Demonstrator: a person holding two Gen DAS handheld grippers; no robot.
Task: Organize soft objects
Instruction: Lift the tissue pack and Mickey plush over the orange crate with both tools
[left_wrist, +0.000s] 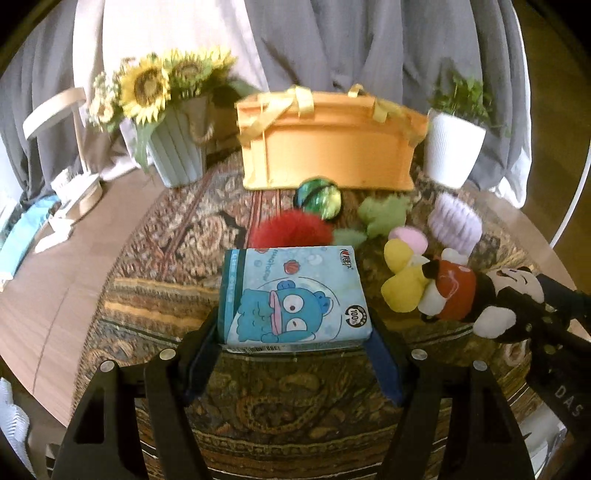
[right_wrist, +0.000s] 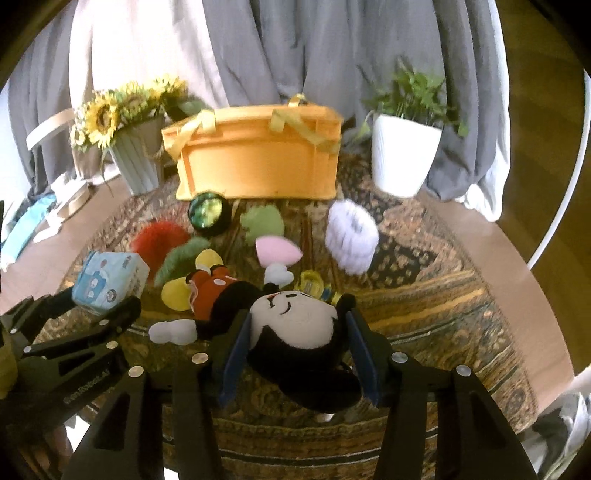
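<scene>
My left gripper (left_wrist: 295, 332) is shut on a blue cartoon tissue pack (left_wrist: 291, 295), held above the patterned cloth; the pack also shows in the right wrist view (right_wrist: 110, 278). My right gripper (right_wrist: 295, 332) is shut on the head of a Mickey Mouse plush (right_wrist: 291, 325), which also shows in the left wrist view (left_wrist: 480, 291). An orange storage box (left_wrist: 328, 147) with yellow handles stands at the back (right_wrist: 258, 162). Between it and the grippers lie a red pom-pom (left_wrist: 291, 229), a shiny green ball (left_wrist: 319, 197), a green plush (left_wrist: 384, 214), a lilac fluffy scrunchie (right_wrist: 351, 236) and a pink sponge (right_wrist: 277, 249).
A sunflower pot (left_wrist: 177, 147) stands left of the box and a white plant pot (left_wrist: 452, 147) to its right. Grey curtains hang behind. The patterned cloth (right_wrist: 424, 295) covers a round wooden table. A chair and oddments (left_wrist: 66, 192) sit at far left.
</scene>
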